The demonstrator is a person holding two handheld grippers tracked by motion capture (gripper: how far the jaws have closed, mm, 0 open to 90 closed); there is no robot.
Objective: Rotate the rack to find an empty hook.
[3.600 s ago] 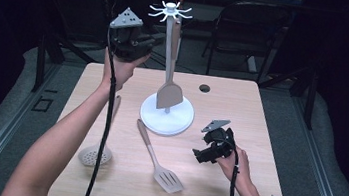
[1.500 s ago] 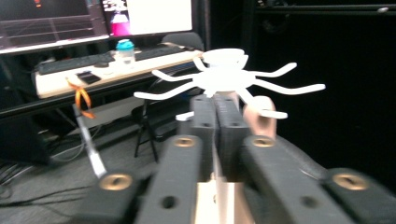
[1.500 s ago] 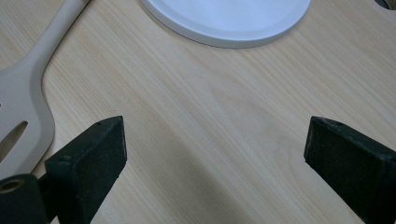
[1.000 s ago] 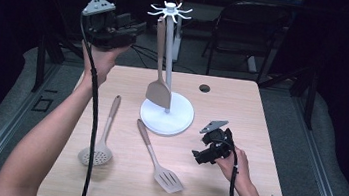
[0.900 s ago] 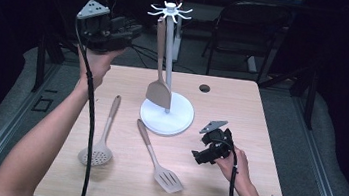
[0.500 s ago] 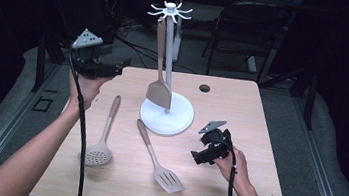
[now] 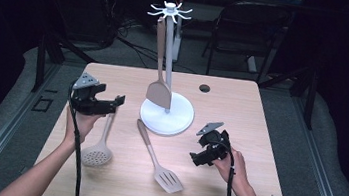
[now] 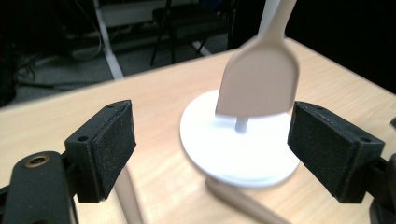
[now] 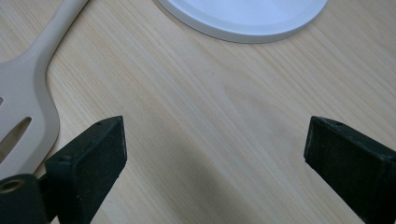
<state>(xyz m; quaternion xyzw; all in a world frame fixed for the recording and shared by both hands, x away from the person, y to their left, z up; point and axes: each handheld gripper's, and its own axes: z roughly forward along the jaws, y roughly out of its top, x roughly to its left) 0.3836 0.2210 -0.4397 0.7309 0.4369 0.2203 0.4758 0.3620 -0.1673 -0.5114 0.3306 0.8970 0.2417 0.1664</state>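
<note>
One spatula [image 7: 158, 92] hangs, one slotted turner [image 7: 159, 158] and one skimmer [image 7: 100, 145] lie flat

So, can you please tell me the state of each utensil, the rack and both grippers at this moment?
Solid spatula: hanging from the rack, blade just above the base.
Slotted spatula: lying flat on the table, not held.
Skimmer: lying flat, not held.
Rack: upright on the table.
Left gripper: jaws open, just been opening, nothing between them.
Right gripper: jaws open, empty, low over the table.
</note>
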